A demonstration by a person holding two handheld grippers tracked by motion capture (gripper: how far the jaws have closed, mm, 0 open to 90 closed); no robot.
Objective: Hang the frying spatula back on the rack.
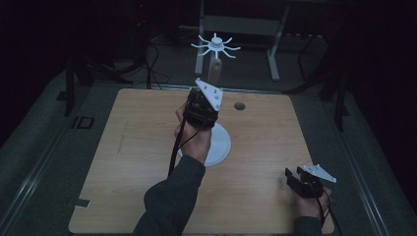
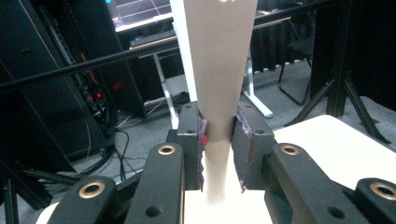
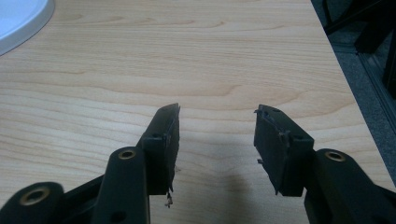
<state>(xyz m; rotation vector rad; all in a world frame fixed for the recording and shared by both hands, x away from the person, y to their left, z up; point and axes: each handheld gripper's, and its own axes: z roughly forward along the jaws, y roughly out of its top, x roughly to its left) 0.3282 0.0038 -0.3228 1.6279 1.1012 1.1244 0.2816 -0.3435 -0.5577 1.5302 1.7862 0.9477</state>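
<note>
A stand with a round white base (image 1: 222, 145), a tan upright pole (image 1: 215, 72) and a white spoked top (image 1: 215, 45) rises from the middle of the wooden table (image 1: 137, 147). My left gripper (image 1: 204, 105) is shut on the pole; in the left gripper view its pads (image 2: 201, 135) press both sides of the pole (image 2: 219, 60), with the left gripper (image 2: 219, 125) pointing level. My right gripper (image 1: 291, 173) hovers low over the table's front right corner. It stands open (image 3: 217, 116) with bare wood (image 3: 210, 60) between its jaws. An edge of the white base (image 3: 18, 18) shows at top left.
A small dark round hole (image 1: 239, 105) sits in the tabletop right of the stand. A metal frame (image 1: 236, 24) stands behind the table. The table's right edge (image 3: 348, 93) runs close to the right gripper. Dark tripod legs (image 2: 348, 88) stand beyond the table.
</note>
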